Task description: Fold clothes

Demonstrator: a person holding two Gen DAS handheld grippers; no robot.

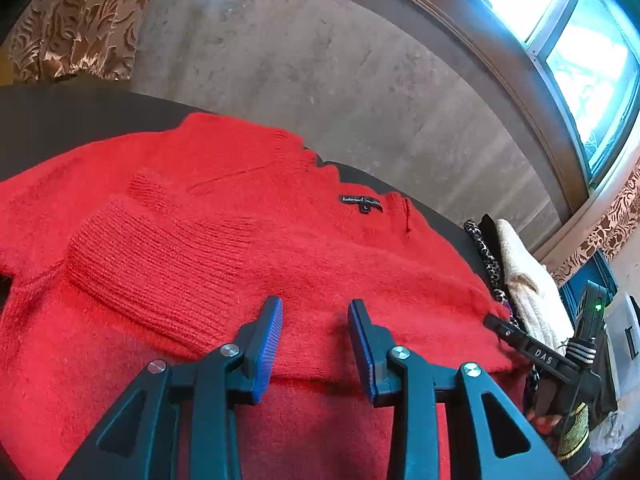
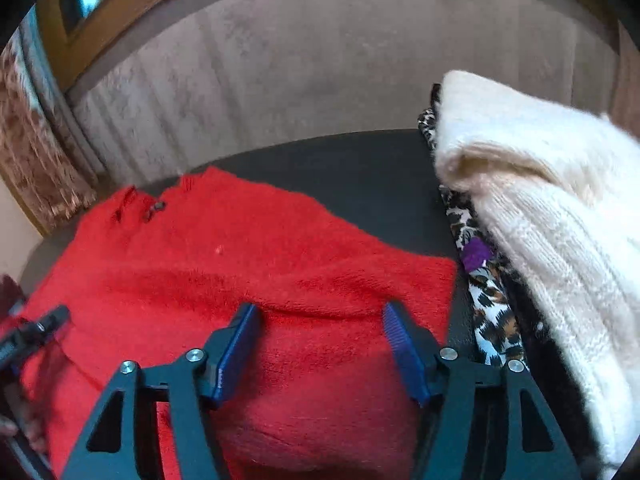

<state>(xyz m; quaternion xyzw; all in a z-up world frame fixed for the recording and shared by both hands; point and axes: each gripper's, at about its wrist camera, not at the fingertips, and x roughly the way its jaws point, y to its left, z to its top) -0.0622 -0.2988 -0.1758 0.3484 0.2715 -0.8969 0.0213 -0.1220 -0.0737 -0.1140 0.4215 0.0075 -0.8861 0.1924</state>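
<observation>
A fuzzy red sweater (image 1: 248, 216) lies spread on a dark table (image 1: 60, 128), its neck label (image 1: 361, 202) facing up and a ribbed sleeve cuff (image 1: 160, 264) folded over the body. My left gripper (image 1: 316, 320) stands open just above a folded edge of the sweater, with flat fabric showing between its pads. In the right wrist view the sweater (image 2: 240, 264) fills the left and middle, and my right gripper (image 2: 320, 316) is open wide over its near fold, pinching nothing. One finger (image 1: 516, 338) of the right gripper reaches the sweater's right edge.
A pile of clothes sits on the table's right side: a cream knit (image 2: 540, 200) on top of a leopard-print garment (image 2: 488, 312). A bare strip of table (image 2: 360, 168) lies behind the sweater. A wall, a window (image 1: 580, 60) and patterned curtains stand beyond.
</observation>
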